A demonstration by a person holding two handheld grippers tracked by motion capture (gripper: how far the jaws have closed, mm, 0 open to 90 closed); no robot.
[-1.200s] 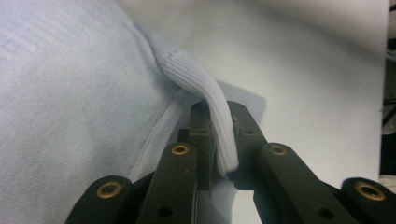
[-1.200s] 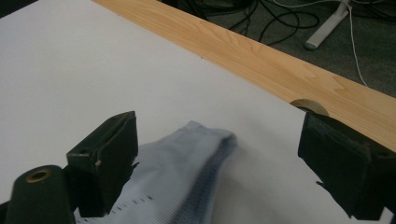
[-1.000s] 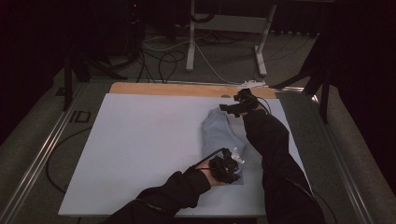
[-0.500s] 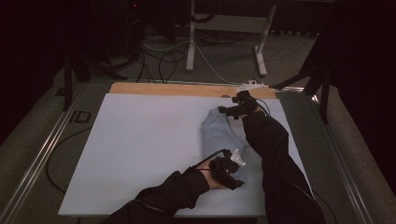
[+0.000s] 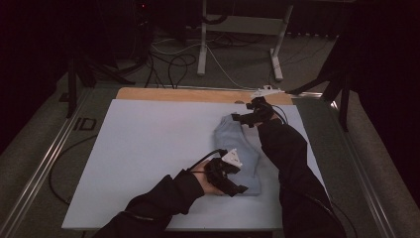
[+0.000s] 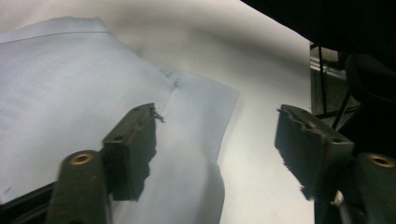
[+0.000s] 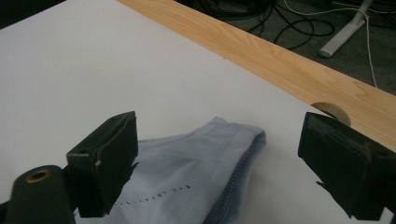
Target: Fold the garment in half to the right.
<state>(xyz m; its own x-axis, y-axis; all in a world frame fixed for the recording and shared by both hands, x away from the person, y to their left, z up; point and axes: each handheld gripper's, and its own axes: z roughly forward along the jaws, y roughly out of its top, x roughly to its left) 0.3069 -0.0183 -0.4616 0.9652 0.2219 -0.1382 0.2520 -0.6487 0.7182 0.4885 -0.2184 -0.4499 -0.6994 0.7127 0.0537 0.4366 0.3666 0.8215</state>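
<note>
A light blue folded garment [image 5: 242, 148] lies on the right part of the white table cover [image 5: 148, 148]. My left gripper [image 5: 236, 187] hovers at the garment's near end. Its jaws have just been opening, and in the left gripper view [image 6: 217, 119] they stand apart above a flat corner of the cloth [image 6: 196, 107] with nothing pinched. My right gripper [image 5: 241, 119] sits at the garment's far end. It is open in the right gripper view [image 7: 219, 126], with the ribbed hem [image 7: 233, 154] lying low between the jaws, untouched.
A wooden strip [image 5: 198, 94] runs along the table's far edge, with a round hole [image 7: 332, 112] in it. Cables and white desk legs [image 5: 203, 49] lie on the floor beyond. A metal rail [image 5: 44, 158] borders the left side.
The left gripper's jaws have spread apart, let go of the cloth's near end, and the hand has drawn back and up a little. The right hand has kept still.
</note>
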